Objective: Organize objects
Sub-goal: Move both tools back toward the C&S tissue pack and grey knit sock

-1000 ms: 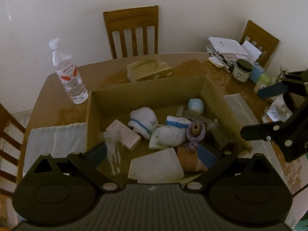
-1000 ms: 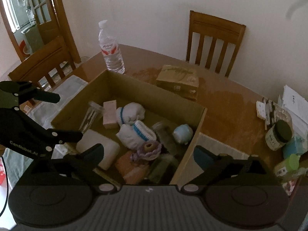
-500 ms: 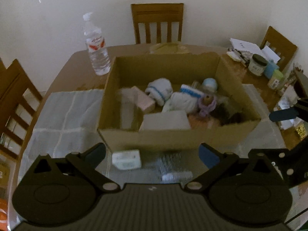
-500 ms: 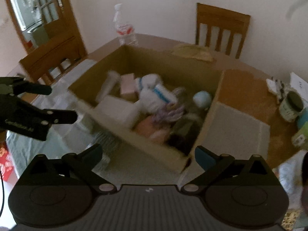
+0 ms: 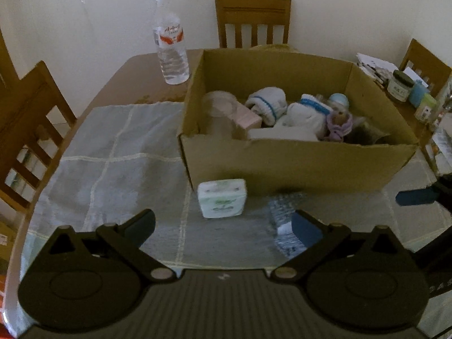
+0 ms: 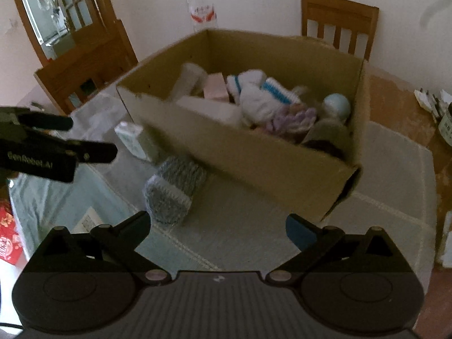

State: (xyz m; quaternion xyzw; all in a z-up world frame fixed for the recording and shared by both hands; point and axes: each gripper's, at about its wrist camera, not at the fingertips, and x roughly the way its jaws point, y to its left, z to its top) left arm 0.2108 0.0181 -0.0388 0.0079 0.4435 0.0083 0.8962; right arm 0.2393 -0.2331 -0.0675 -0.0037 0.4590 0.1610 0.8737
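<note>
**Two loose items lie in front of the box, one under each open gripper**

The box (image 5: 296,166) sits on a pale cloth (image 5: 113,155) on the table (image 5: 135,84), already packed with socks, a pink carton and other soft things. Two items are outside it, both on the cloth just before its near wall: a white pack (image 5: 221,197) and a grey knit roll (image 6: 173,189).

In the left wrist view the left gripper (image 5: 223,226) has its jaws spread wide and holds nothing. The pack lies at 12 o'clock from the jaws, near and almost centred between them, lying flat, with its far edge close to the box wall; whether it touches the wall I cannot tell. The roll shows at about 1 o'clock, partly hidden behind the right-hand fingertip.

In the right wrist view the right gripper (image 6: 217,226) is also wide open and empty. The roll lies at about 11 o'clock from its jaws, close to the left fingertip, with its long axis running from 7 to 1 o'clock toward the box. The pack is farther off at 10 o'clock, beyond the left gripper's fingers.

My judgement: the left gripper is nearer and better lined up for the pack, needing little more than a straight advance. The roll suits the right gripper, which would need to shift left and close across the roll's short width.
</note>
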